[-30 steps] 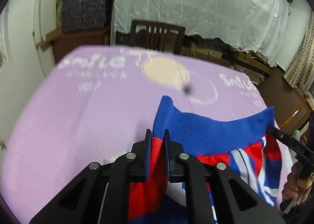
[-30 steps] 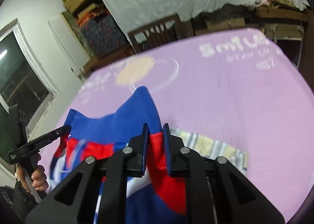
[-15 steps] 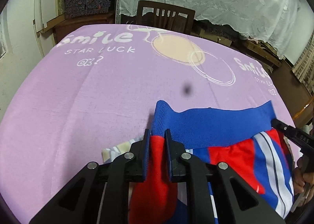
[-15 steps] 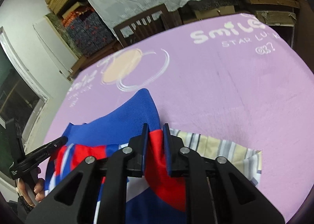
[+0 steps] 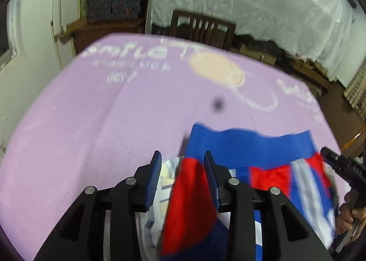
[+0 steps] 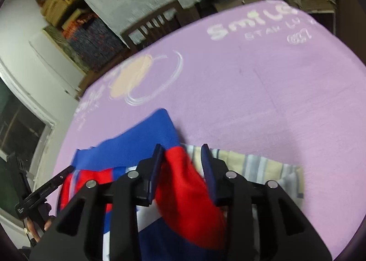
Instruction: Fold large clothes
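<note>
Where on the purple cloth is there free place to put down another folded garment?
Free: the purple sheet between the red-and-blue garment and the printed lettering, also right of the striped cloth. Crowded: the near edge, under both grippers.

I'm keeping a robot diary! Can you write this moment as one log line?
left gripper: open | right gripper: open | red-and-blue garment: lying on purple table cover | striped cloth: underneath

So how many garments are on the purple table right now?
2: a red and blue sweater between both open grippers, and a striped cloth lying partly under it. More could be hidden underneath.
</note>
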`<control>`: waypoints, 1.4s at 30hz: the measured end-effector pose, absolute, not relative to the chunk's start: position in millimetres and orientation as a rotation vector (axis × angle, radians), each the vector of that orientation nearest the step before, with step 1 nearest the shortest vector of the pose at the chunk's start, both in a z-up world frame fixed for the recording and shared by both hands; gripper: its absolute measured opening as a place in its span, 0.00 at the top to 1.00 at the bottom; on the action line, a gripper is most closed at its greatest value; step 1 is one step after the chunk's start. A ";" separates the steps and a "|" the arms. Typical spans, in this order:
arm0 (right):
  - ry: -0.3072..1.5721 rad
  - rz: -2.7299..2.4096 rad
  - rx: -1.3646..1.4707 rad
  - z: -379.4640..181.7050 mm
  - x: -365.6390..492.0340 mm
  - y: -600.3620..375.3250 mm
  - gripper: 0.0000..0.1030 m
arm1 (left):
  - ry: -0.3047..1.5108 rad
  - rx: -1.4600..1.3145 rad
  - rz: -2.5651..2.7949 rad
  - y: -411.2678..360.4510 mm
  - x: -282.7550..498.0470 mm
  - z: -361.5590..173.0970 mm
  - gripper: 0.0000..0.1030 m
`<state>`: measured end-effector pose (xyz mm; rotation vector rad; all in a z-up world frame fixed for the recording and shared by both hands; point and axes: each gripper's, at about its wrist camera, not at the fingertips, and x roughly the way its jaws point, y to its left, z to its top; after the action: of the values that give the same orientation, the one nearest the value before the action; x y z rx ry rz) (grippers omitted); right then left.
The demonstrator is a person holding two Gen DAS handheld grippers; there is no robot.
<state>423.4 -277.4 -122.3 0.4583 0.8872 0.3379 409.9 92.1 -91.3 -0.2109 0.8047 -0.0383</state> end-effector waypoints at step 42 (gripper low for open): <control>0.862 0.294 0.606 -125.2 294.0 -317.0 0.94 | 0.781 -0.086 -0.167 31.4 318.7 -92.6 0.39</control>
<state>294.0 -317.0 -125.2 0.6057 0.8622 0.2938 318.7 31.4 -92.6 -0.0858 0.7809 -0.1667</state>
